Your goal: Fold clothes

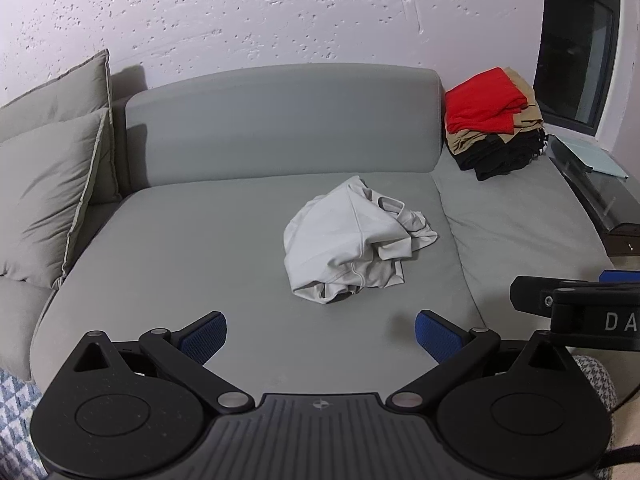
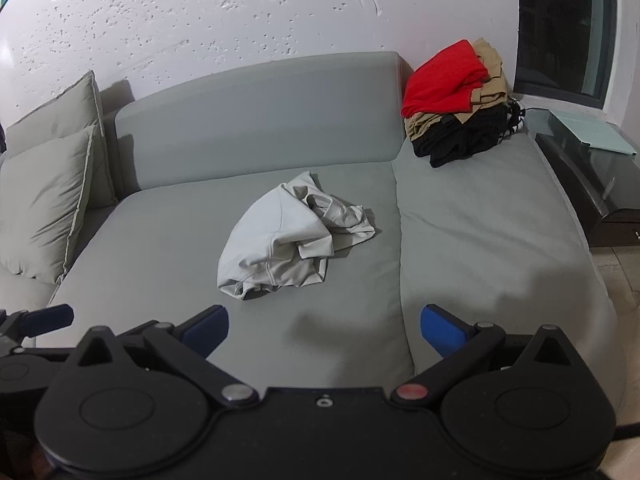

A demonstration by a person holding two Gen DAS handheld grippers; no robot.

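A crumpled light grey garment (image 1: 352,244) (image 2: 288,236) lies in a heap on the grey sofa seat (image 1: 180,264) (image 2: 152,264), near its middle. My left gripper (image 1: 320,336) hovers over the seat's front edge, open, blue pads spread wide, nothing between them; the garment is ahead and slightly right of it. My right gripper (image 2: 324,334) is also open and empty, with the garment ahead and a little left. Each gripper shows at the edge of the other's view: the right gripper's body (image 1: 580,312), the left gripper's fingers (image 2: 48,318).
A stack of folded clothes (image 1: 492,124) (image 2: 456,108), red on top of tan and black, sits at the sofa's back right corner. Grey cushions (image 1: 52,184) (image 2: 44,200) lean at the left. A dark glass side table (image 1: 596,184) (image 2: 588,164) stands right of the sofa.
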